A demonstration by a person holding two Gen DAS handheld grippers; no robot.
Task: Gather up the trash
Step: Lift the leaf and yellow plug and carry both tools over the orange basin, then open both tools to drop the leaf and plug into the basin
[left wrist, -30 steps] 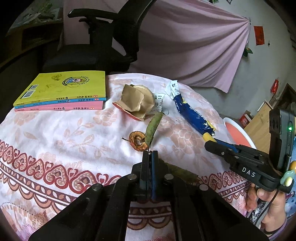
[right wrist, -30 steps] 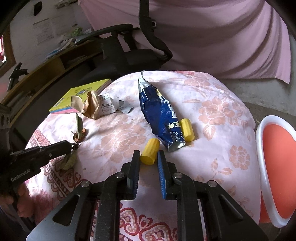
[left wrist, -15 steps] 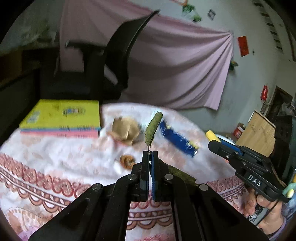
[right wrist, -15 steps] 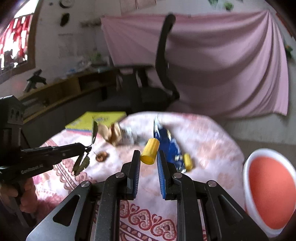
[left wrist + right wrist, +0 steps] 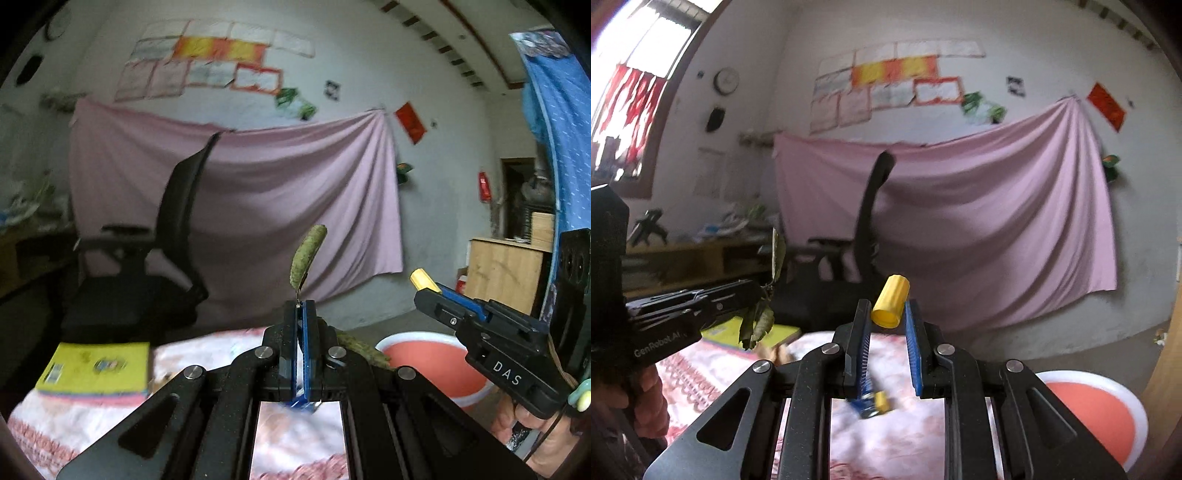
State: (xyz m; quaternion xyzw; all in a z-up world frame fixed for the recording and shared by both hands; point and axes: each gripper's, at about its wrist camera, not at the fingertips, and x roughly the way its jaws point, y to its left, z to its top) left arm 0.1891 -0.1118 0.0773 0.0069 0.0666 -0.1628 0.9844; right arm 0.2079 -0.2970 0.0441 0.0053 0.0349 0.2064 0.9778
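Both claws were loaded: the left gripper (image 5: 300,308) was pinched tight on the stem of a leafy twig (image 5: 306,254), and the right gripper (image 5: 886,317) clamped a yellow cap (image 5: 891,301) between its pads. Each piece was held above the table, probably for carrying to the red basin (image 5: 1108,406) beside it.

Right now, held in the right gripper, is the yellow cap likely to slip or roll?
The yellow cap looks smooth, hard and light, so it may slip between the right gripper pads. Being round, it would probably roll if dropped on the table.
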